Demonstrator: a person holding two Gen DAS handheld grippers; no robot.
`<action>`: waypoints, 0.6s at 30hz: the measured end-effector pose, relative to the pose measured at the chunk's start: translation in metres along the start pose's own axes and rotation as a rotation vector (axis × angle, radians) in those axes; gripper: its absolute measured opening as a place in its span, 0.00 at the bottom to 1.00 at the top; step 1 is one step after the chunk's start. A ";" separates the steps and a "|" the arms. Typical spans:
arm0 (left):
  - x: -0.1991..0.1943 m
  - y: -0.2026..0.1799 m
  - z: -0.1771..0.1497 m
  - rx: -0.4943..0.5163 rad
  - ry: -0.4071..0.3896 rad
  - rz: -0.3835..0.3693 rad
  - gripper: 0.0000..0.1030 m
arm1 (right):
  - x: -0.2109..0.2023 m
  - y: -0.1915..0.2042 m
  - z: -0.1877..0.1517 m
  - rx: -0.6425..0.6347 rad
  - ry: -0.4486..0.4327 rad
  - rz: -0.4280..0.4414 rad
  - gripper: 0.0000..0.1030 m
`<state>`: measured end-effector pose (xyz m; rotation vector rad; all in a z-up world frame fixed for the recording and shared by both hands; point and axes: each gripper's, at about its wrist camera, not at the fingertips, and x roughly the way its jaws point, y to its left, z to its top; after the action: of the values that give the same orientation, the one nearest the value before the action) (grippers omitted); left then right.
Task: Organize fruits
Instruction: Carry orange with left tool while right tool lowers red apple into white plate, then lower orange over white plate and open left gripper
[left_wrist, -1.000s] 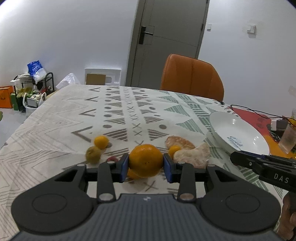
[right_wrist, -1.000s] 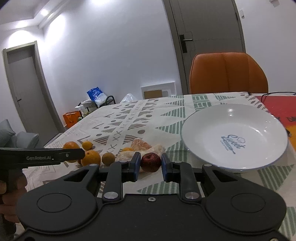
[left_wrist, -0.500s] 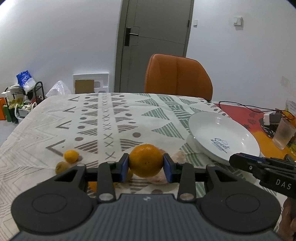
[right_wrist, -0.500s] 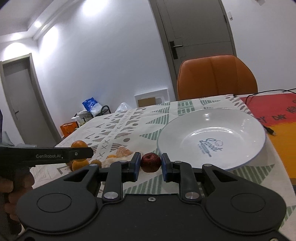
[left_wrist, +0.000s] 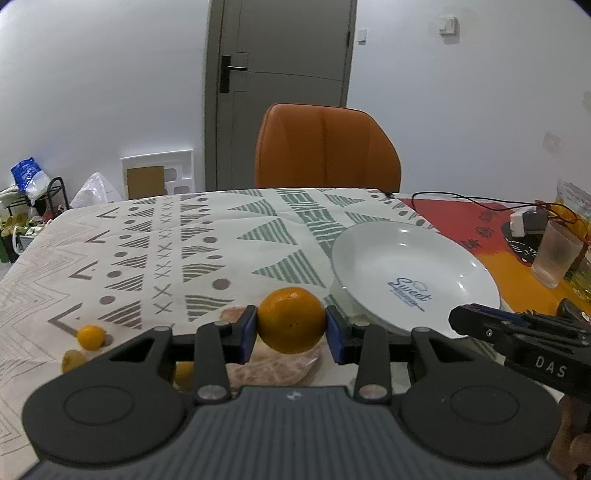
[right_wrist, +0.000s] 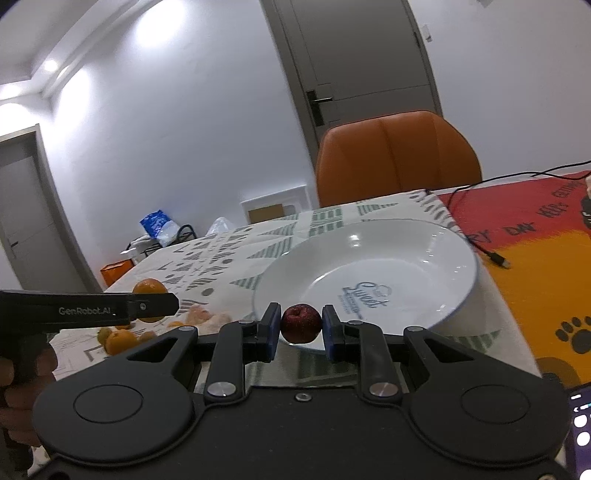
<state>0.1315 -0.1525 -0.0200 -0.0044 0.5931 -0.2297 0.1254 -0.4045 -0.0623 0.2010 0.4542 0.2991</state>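
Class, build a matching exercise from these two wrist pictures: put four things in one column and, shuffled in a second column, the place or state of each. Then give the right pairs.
Things:
1. orange
2. small red fruit
3. white plate
4. plastic cup

Places or states:
A. empty, lying on the patterned tablecloth
B. clamped in the left gripper
C. standing on the orange and red cloth at the right
D. clamped in the right gripper

Pairs: 1-B, 2-D, 3-A, 4-C
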 end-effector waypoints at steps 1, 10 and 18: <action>0.001 -0.003 0.001 0.003 0.000 -0.004 0.37 | 0.000 -0.002 0.000 0.002 -0.001 -0.005 0.22; 0.011 -0.022 0.006 0.032 -0.002 -0.034 0.37 | 0.003 -0.019 0.004 0.008 -0.010 -0.045 0.22; 0.020 -0.034 0.013 0.048 -0.003 -0.048 0.37 | 0.002 -0.025 0.005 0.015 -0.030 -0.068 0.34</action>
<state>0.1474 -0.1910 -0.0179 0.0278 0.5852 -0.2900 0.1351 -0.4280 -0.0651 0.2040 0.4330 0.2258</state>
